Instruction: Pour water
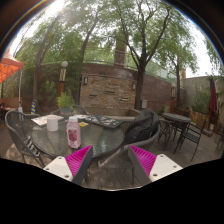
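On a round glass patio table [95, 134] stands a clear plastic bottle [73, 131] with a pink label and a pale cap, toward the table's left part. Just left of the bottle sits a white cup [53, 123]. My gripper [112, 159] is held above the table's near edge, open, its two magenta pads [79, 159] wide apart with nothing between them. The bottle stands just beyond the left finger, apart from it.
Dark metal mesh chairs surround the table: one at the left [22, 135], one at the right [142, 131]. A second table with chairs [177, 123] stands farther right. A stone wall [108, 90], trees and a red umbrella [8, 70] lie behind.
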The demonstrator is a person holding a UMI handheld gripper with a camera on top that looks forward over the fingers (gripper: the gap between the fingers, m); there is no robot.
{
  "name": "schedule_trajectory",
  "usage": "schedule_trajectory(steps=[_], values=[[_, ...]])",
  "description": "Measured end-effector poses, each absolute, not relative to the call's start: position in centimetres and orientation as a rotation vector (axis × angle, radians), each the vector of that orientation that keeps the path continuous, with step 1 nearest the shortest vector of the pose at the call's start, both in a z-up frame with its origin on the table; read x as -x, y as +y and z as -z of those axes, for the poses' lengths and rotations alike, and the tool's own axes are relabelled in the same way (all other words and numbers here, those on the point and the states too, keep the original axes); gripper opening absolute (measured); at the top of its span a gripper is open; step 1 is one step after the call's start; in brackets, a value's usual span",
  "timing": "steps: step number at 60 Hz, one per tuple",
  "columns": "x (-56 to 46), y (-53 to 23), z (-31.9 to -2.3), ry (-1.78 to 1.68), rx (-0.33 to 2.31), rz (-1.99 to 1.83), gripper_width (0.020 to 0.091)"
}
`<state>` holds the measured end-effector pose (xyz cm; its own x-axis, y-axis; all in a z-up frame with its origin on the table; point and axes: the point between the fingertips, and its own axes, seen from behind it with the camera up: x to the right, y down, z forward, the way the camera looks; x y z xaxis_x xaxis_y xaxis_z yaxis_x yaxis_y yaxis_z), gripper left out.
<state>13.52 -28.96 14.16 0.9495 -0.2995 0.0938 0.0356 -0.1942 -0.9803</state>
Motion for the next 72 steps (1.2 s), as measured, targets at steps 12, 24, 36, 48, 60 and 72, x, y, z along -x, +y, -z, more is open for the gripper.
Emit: schedule_trajectory(steps=[12,24,36,48,60,72], values=[[-14.7,-29.4,-14.6,0.162,1.72,0.382,0.0832],[-12.7,-28.2,-12.0,0.16,1.744,0.324,0.0834],[-6.6,-21.0,-10.8,0.121,1.698,0.216,0.0832],[-1.6,-11.5,-9.2,0.085,1.671,0.214,0.0827],[-2.3,-4.8,-8.9,0.168,1.659,0.311,0.0816],[-1.7,-3.0,-7.9,0.214,1.678,0.287,0.0489]])
